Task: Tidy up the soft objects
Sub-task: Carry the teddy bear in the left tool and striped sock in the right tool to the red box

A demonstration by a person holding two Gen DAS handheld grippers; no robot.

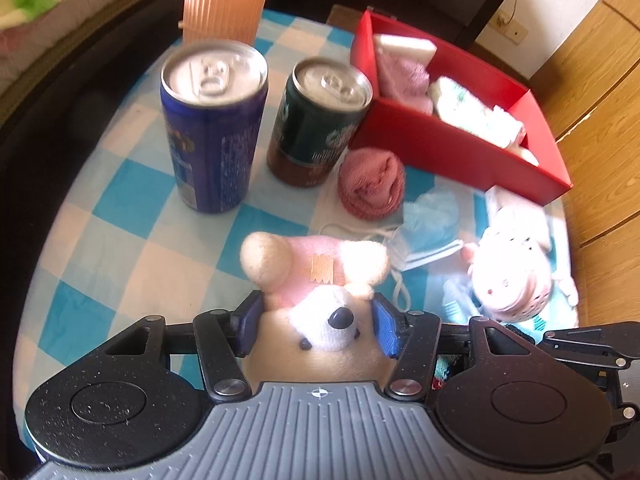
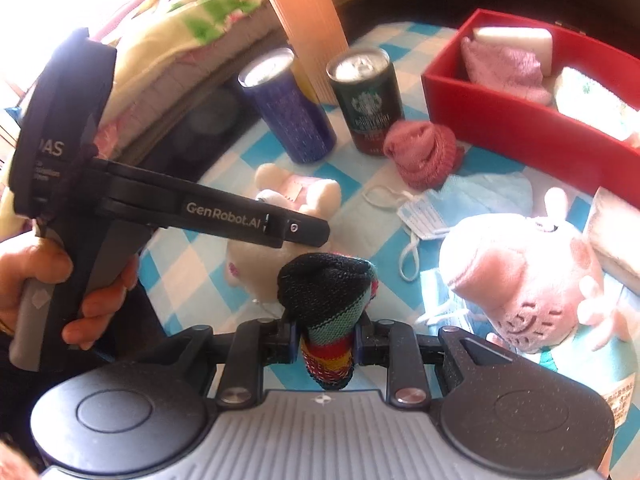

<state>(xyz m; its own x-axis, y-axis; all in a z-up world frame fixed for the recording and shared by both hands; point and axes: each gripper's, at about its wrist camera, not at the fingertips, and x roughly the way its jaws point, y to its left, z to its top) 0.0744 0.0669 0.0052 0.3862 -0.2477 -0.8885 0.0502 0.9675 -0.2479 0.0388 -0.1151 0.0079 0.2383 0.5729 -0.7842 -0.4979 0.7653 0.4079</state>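
My left gripper (image 1: 316, 326) is shut on a cream teddy bear (image 1: 320, 280) with a pink shirt, its blue pads on both sides of the head. The bear (image 2: 280, 196) lies on the checked cloth, partly hidden behind the left gripper's body (image 2: 180, 208) in the right wrist view. My right gripper (image 2: 326, 338) is shut on a rolled striped sock (image 2: 326, 300), black at the top. A rolled pink sock (image 1: 370, 184) lies by the red box (image 1: 460, 148), which holds soft items. A pink pig plush (image 2: 532, 280) and a blue face mask (image 1: 428, 224) lie at the right.
A blue can (image 1: 214, 120) and a dark green can (image 1: 316, 120) stand on the blue-and-white checked cloth (image 1: 120, 208). A ribbed orange cylinder (image 2: 308, 24) stands behind them. A floral quilt (image 2: 172, 32) lies to the left. Wooden panelling (image 1: 592, 80) is at the right.
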